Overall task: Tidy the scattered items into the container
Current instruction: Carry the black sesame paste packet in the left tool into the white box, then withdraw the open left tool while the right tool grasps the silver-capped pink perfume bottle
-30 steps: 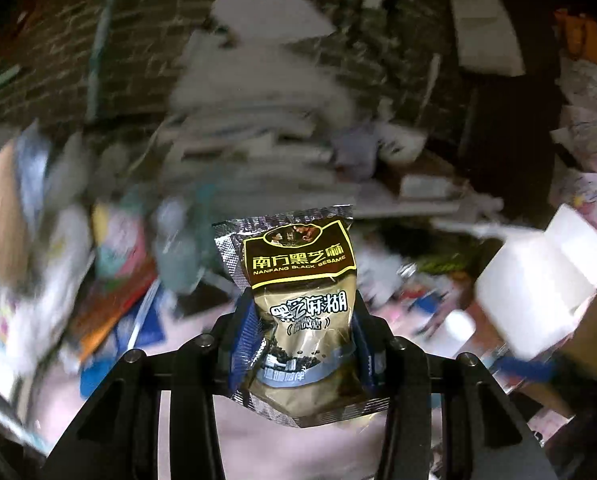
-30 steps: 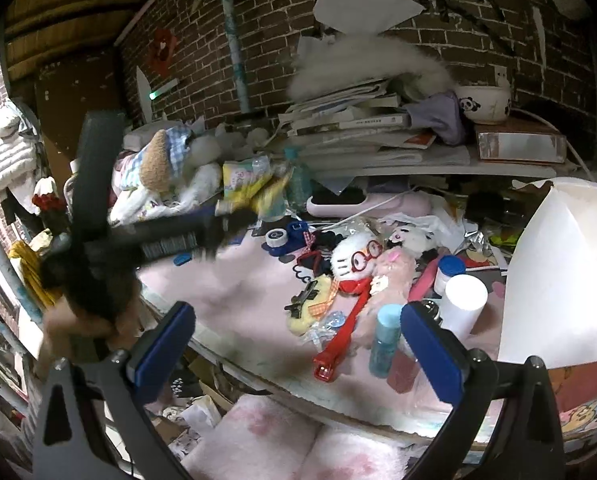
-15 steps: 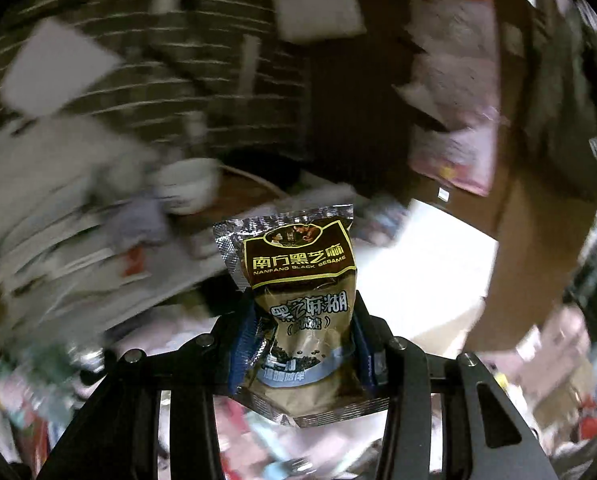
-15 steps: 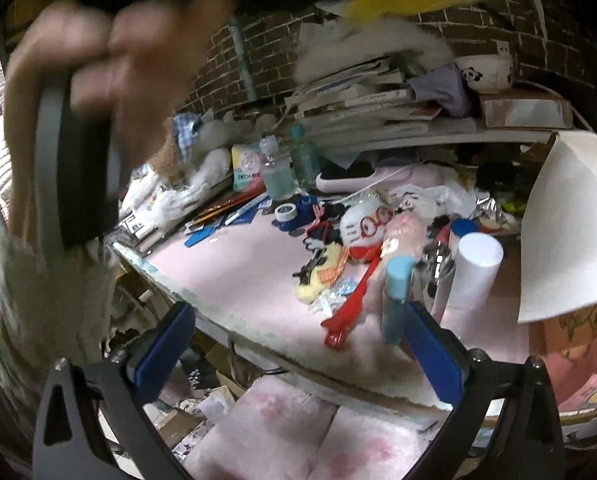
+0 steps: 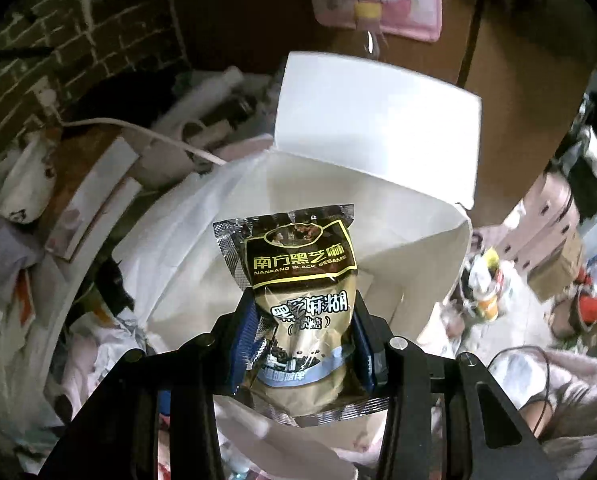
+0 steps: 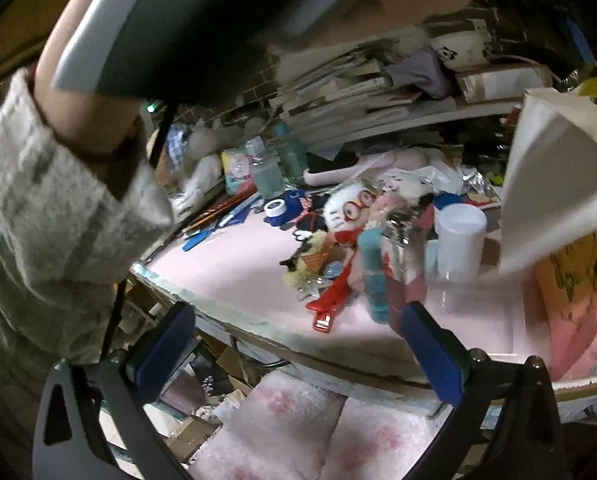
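Note:
My left gripper (image 5: 304, 340) is shut on a brown and gold black-sesame packet (image 5: 298, 300), which stands upright between the blue pads. The packet hangs above the open mouth of a white box (image 5: 378, 128) with its flap raised behind. In the right wrist view my right gripper (image 6: 298, 340) stands open with nothing between its fingers, low in front of the pink table (image 6: 226, 268). Scattered on the table lie a plush toy with red glasses (image 6: 350, 208), a red clip (image 6: 332, 304), a teal tube (image 6: 372, 276) and a white cup (image 6: 460, 240). The box's flap (image 6: 554, 184) shows at the right.
A sleeve and hand (image 6: 58, 184) holding the other gripper fill the upper left of the right wrist view. Stacked books (image 6: 338, 92) and bottles (image 6: 264, 172) stand at the table's back. A white cable (image 5: 146, 132) runs left of the box. Pink cushions (image 6: 298, 432) lie below the table's edge.
My left gripper has swung right across the cluttered table with the packet and now tilts down over the white box. The hand passes close above the right gripper, which sank slightly.

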A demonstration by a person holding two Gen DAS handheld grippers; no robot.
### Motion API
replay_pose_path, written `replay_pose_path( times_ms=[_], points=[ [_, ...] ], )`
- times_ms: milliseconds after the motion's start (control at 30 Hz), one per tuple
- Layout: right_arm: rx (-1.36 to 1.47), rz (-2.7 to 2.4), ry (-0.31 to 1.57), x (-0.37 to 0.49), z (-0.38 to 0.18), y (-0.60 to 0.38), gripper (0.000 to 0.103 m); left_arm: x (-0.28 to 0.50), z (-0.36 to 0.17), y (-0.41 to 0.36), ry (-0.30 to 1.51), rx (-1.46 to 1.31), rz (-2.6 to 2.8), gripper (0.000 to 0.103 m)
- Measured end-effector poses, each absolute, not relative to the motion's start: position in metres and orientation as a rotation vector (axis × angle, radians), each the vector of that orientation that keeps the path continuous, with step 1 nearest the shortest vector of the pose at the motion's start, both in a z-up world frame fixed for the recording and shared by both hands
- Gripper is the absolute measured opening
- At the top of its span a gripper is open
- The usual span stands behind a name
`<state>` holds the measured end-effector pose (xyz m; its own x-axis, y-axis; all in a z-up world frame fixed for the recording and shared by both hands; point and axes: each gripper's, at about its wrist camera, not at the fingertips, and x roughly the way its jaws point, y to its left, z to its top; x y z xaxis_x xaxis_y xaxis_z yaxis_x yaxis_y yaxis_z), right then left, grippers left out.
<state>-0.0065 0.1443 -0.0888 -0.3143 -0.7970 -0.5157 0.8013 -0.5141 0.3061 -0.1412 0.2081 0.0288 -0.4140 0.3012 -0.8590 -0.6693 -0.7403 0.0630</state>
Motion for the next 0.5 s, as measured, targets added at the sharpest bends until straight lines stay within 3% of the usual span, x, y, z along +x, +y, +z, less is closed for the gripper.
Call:
replay_pose_path(
  times_ms=[100, 200, 267, 300, 500],
  points=[
    [0.755, -2.005, 0.028, -0.007, -0.089, 0.145, 0.103, -0.142, 0.023, 0.212, 0.586, -1.207, 2.157, 0.039],
    [0.738, -2.050, 0.065, -0.006, -0.089, 0.144, 0.103, -0.138, 0.024, 0.212, 0.621, -1.164, 2.166, 0.048],
    [0.727, -2.060, 0.072, -0.005, -0.089, 0.145, 0.103, -0.132, 0.032, 0.211, 0.645, -1.097, 2.199, 0.080],
    [0.721, -2.074, 0.082, -0.004, -0.089, 0.144, 0.103, -0.130, 0.037, 0.210, 0.646, -1.058, 2.221, 0.085],
    [0.584, -2.202, 0.200, 0.008, -0.086, 0.139, 0.103, -0.109, 0.083, 0.176, 0.520, -0.873, 2.371, 0.086]
  ],
)
